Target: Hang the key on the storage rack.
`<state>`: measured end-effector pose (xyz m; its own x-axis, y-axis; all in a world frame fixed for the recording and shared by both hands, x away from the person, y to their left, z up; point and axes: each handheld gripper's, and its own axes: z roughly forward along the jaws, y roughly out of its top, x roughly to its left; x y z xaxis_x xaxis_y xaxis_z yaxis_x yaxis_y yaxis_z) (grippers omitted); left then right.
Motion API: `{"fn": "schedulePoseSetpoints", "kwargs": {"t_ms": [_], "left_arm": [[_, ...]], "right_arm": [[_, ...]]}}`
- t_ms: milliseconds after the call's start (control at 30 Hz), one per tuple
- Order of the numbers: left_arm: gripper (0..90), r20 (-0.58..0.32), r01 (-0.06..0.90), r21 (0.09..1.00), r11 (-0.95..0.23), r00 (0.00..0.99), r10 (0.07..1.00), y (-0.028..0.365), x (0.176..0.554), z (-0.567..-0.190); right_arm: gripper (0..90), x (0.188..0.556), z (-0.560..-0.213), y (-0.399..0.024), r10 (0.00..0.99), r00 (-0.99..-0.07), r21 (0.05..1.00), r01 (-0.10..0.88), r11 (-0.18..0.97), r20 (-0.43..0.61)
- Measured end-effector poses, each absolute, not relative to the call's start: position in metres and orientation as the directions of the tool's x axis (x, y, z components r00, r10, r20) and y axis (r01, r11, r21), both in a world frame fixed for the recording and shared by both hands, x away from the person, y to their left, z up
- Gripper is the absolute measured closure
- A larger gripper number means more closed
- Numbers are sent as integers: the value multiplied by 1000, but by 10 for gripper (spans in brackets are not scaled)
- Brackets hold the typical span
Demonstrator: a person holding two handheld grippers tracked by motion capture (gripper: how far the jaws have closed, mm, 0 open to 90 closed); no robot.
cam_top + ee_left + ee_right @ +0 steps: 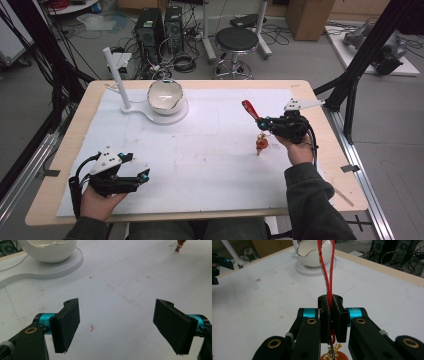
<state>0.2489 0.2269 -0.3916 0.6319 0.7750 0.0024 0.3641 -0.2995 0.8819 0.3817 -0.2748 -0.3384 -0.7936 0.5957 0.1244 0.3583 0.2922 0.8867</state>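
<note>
— What's the surface?
— A wooden table (320, 150) under a white mat (200, 150).
— What's on the mat?
— A white stand (150, 112) holding a bowl (165, 94) and a post (116, 77).

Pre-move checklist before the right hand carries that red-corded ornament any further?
1. Grip: right gripper shut on the red cord, jaws pinched tight around it. Ok.
2. Load: orange ornament hangs below the jaws; whether it is off the white mat cannot tell.
3. Cord slack: loop sticks out past the jaws, not snagged on anything. Ok.
4. Left gripper: jaws wide apart, nothing between them, resting low at the near left. Ok.
5. Path: mat between ornament and white bowl looks bare. Ok.
6. Bowl seated on its white stand, pole upright. Ok.
</note>
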Motion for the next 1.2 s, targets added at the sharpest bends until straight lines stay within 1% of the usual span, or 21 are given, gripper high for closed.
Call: {"fn": "schedulePoseSetpoints", "kwargs": {"t_ms": [200,433,700,1200], "left_arm": [[219,-1,365,883,-296,630,776,228,249,-392],[220,-1,365,883,-296,631,776,227,249,-392],[219,-2,365,883,-295,631,776,227,249,-392],[219,2,361,884,-297,633,774,227,249,-392]], "right_arm": [[855,379,-330,-263,566,-813,903,340,264,141],[855,377,-317,-243,542,-833,913,301,276,111],[855,378,-309,-220,525,-845,914,288,286,102],[855,385,-298,-175,458,-883,917,258,303,98]]}}
